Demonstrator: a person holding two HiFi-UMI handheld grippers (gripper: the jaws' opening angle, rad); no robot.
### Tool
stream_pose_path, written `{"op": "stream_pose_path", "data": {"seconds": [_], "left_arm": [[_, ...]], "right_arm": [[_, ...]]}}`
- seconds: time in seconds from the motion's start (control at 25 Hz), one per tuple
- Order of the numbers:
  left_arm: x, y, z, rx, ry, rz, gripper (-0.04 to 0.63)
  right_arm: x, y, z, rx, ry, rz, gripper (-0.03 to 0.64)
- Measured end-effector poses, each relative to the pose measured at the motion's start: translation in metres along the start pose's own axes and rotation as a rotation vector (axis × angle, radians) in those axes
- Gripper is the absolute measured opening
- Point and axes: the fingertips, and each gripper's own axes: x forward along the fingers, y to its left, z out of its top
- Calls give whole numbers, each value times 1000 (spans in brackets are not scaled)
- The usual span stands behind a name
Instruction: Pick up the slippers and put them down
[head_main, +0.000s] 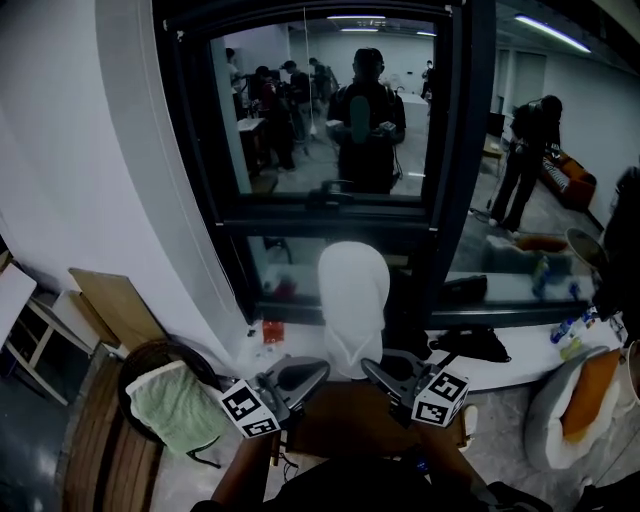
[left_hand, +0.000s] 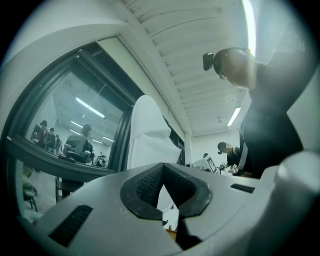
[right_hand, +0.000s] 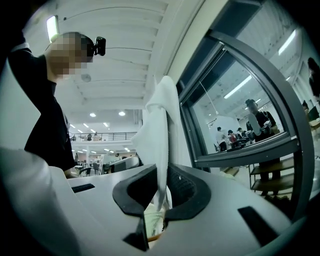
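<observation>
A white slipper (head_main: 352, 300) hangs upright in front of the dark window frame, held from below by both grippers. In the head view my left gripper (head_main: 320, 369) meets its lower left edge and my right gripper (head_main: 368, 368) its lower right edge. In the right gripper view the slipper's white fabric (right_hand: 161, 125) runs down between the black pads, and the right gripper (right_hand: 162, 186) is shut on it. In the left gripper view the slipper (left_hand: 150, 135) rises just behind the left gripper (left_hand: 162, 170), whose pads meet at the tips with white showing between them. No second slipper is in view.
A dark-framed window (head_main: 455, 180) with people behind the glass fills the front. Below it a white ledge (head_main: 520, 365) carries a black bag (head_main: 470, 343) and a red item (head_main: 272, 331). A green-cushioned chair (head_main: 175, 405) stands left, wooden boards (head_main: 115, 300) lean behind, and an orange-cushioned seat (head_main: 585, 395) stands right.
</observation>
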Motion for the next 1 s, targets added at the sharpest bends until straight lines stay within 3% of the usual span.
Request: {"op": "stream_pose_path", "data": {"seconds": [0.52, 0.8, 1.0], "left_arm": [[-6, 1, -40, -96, 66, -8, 11], [-16, 5, -61, -203, 78, 28, 12], [-26, 14, -92, -253, 155, 76, 12]], "right_arm": [[2, -11, -48, 164, 55, -7, 55], [1, -12, -93, 278, 136, -19, 55], [2, -21, -131, 377, 170, -27, 54]]}}
